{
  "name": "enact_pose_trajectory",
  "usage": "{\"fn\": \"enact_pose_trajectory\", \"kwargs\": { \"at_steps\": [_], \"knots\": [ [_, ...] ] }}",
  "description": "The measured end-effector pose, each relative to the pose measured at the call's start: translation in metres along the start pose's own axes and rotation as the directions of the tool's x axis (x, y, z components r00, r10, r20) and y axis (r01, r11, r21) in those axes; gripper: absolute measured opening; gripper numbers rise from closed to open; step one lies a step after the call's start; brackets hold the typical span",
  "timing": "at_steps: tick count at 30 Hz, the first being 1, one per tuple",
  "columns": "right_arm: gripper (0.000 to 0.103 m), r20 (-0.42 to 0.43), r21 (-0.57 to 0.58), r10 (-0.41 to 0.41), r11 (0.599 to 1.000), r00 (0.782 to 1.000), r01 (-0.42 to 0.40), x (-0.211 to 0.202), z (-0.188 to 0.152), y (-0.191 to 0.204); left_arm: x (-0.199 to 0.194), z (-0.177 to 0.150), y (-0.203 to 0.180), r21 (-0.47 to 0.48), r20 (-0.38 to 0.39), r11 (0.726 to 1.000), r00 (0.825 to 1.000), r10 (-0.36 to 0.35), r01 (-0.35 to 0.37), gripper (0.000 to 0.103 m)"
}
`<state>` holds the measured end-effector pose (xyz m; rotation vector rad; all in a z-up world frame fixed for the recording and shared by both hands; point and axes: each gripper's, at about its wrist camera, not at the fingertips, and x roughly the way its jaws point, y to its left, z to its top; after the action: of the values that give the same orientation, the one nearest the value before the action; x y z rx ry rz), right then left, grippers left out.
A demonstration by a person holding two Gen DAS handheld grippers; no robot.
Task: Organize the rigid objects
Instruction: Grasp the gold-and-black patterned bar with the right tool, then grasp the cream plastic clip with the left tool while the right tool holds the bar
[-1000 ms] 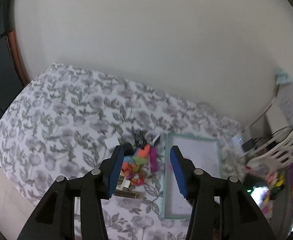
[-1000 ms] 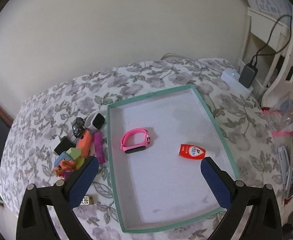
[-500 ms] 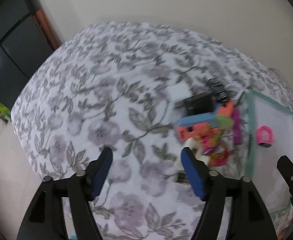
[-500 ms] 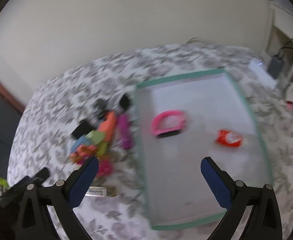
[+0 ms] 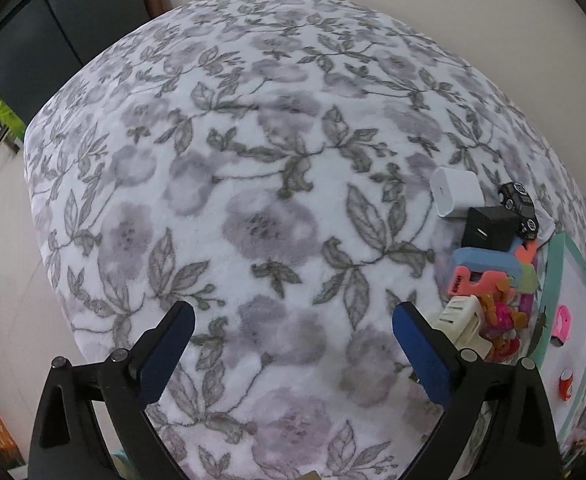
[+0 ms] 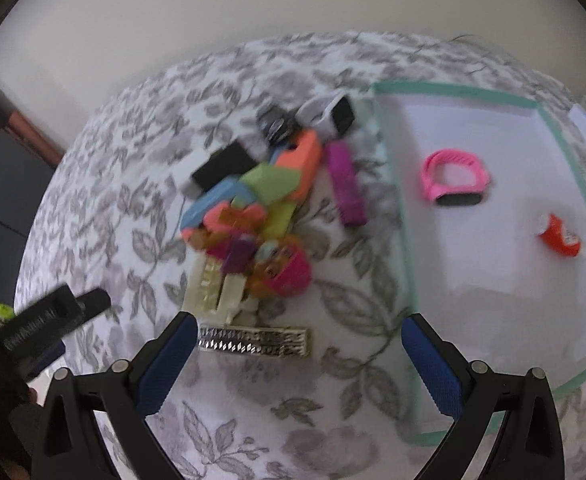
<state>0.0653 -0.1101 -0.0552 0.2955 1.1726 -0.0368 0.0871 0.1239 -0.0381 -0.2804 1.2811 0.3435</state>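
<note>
A floral bedspread (image 5: 253,184) fills my view, with a green-rimmed tray (image 6: 409,272) lying on it to the right of a heap of small objects (image 6: 253,216). My left gripper (image 5: 291,346) points down at bare fabric, its jaws having just been opening and now spread wide with nothing between them. My right gripper (image 6: 297,364) also stands open and empty, just short of a glittery metallic bar (image 6: 255,342) that lies crosswise before its fingertips — between me and the heap. The heap is a jumble: foam-like blocks in blue, orange, green and pink, a purple stick (image 6: 347,184) at its tray side, a black adapter (image 5: 489,228), a white charger (image 5: 455,192), a small black toy car (image 5: 519,208) and a cream plug (image 5: 463,320). Inside the tray lie a pink wristband (image 6: 455,180) and a small red packet (image 6: 559,236), well apart — the right wrist view is blurred.
</note>
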Motion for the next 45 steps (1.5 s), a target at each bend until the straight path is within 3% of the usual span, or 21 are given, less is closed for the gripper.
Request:
{"fn": "enact_pose_trajectory", "kwargs": {
  "at_steps": [6,15,20,26,31,35,40,45],
  "knots": [
    [0.103,-0.061,-0.022,0.014,1.0,0.998,-0.015,0.023,-0.012,0.015,0.009,0.004,0.018,-0.071,-0.038,0.997,0.999,0.01,-0.013,0.099],
    [0.103,-0.073,-0.067,-0.057,0.996,0.996,0.052,0.05,-0.02,0.036,0.019,0.003,0.032,-0.109,-0.073,0.993,0.997,0.028,-0.036,0.099],
    [0.102,-0.061,-0.073,-0.1,0.993,0.993,0.096,0.058,-0.019,0.05,0.021,0.003,0.028,-0.088,-0.074,0.995,0.997,0.031,-0.037,0.099],
    [0.084,-0.058,-0.065,-0.119,0.991,0.991,0.115,0.054,-0.019,0.048,0.015,-0.001,0.013,-0.056,-0.07,0.998,0.997,0.027,-0.031,0.099],
    [0.084,-0.084,-0.026,-0.089,0.996,0.992,0.087,0.044,-0.019,0.028,0.013,-0.002,-0.011,0.001,-0.068,1.0,0.998,-0.015,0.015,0.099],
    [0.084,-0.052,-0.008,-0.067,0.998,0.996,0.066,0.027,-0.007,0.013,0.01,-0.005,-0.029,0.048,-0.066,0.997,0.996,-0.051,0.055,0.099],
    [0.084,0.012,0.011,-0.09,0.996,0.996,0.09,-0.001,0.006,-0.001,0.006,-0.008,-0.046,0.069,-0.06,0.993,0.994,-0.092,0.096,0.099],
    [0.084,0.036,0.095,-0.121,0.989,0.992,0.117,-0.017,0.017,-0.033,0.015,-0.015,-0.068,0.186,-0.058,0.974,0.991,-0.118,0.127,0.099]
  ]
}}
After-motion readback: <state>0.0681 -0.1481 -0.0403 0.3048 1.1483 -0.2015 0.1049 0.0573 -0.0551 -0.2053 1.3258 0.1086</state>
